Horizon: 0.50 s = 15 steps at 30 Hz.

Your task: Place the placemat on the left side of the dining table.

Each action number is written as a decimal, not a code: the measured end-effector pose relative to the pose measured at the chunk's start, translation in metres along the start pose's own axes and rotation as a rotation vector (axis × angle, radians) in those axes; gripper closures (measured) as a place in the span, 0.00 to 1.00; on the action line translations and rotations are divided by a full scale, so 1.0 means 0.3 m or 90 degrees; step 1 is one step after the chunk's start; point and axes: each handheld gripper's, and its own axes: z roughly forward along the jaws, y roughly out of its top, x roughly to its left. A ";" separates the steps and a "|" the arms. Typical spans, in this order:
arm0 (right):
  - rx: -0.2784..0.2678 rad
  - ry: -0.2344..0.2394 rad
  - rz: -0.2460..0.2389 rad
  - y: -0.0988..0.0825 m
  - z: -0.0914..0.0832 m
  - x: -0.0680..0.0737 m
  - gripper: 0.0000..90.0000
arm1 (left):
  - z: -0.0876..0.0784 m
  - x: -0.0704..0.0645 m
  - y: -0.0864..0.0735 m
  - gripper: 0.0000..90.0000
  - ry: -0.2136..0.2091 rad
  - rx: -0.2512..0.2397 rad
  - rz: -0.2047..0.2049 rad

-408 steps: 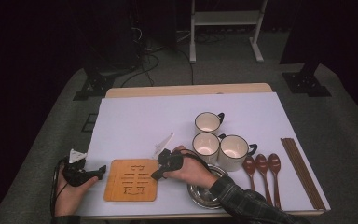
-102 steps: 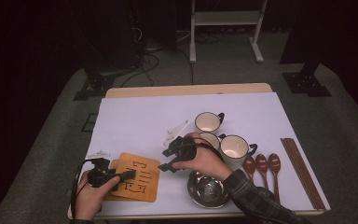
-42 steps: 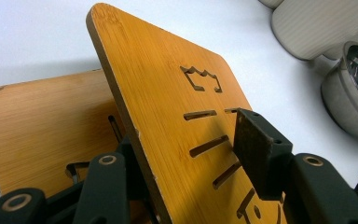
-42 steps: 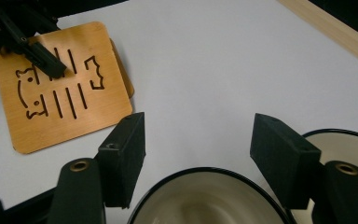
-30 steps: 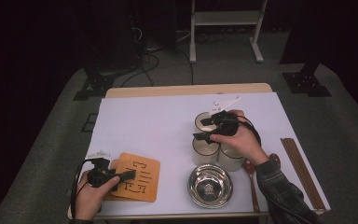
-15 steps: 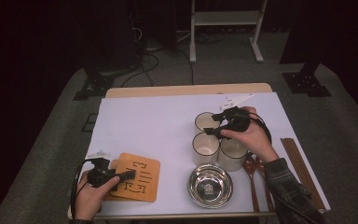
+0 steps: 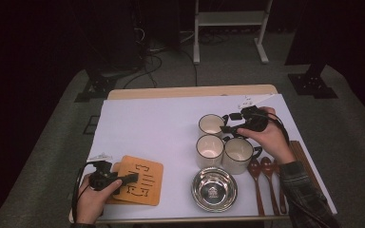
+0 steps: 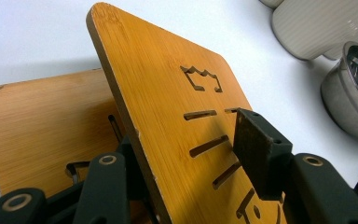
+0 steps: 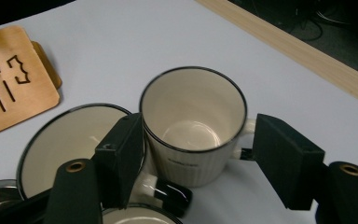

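No brand or label can be read: the far mug carries a small dark line of print low on its ribbed side, too small to make out, and the upper bamboo trivet bears only cut-out slots and a jagged shape, no letters. That trivet is a rounded-corner amber board, clamped at its near edge between the jaws of the left gripper and tilted up off a second trivet lying flat beneath it, both at the front left corner of the white table cover, close to its front edge. Wide bare cover lies between the trivets and the mugs. The right gripper hangs over the far mug with its jaws spread, one pad on each side of the rim and neither pressing it; the mug is cream with a thin dark rim, empty, standing upright. Two more mugs stand just in front of it, packed close, with a steel bowl nearer the front edge and wooden spoons along the right side.
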 end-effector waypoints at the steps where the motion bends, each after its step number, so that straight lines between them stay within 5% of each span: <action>1: 0.002 -0.003 0.007 -0.006 -0.004 -0.006 0.36 | -0.001 0.000 0.000 0.55 0.000 0.001 0.001; 15: 0.008 -0.040 0.050 -0.080 -0.045 -0.105 0.36 | 0.000 0.000 0.001 0.55 0.000 0.001 0.003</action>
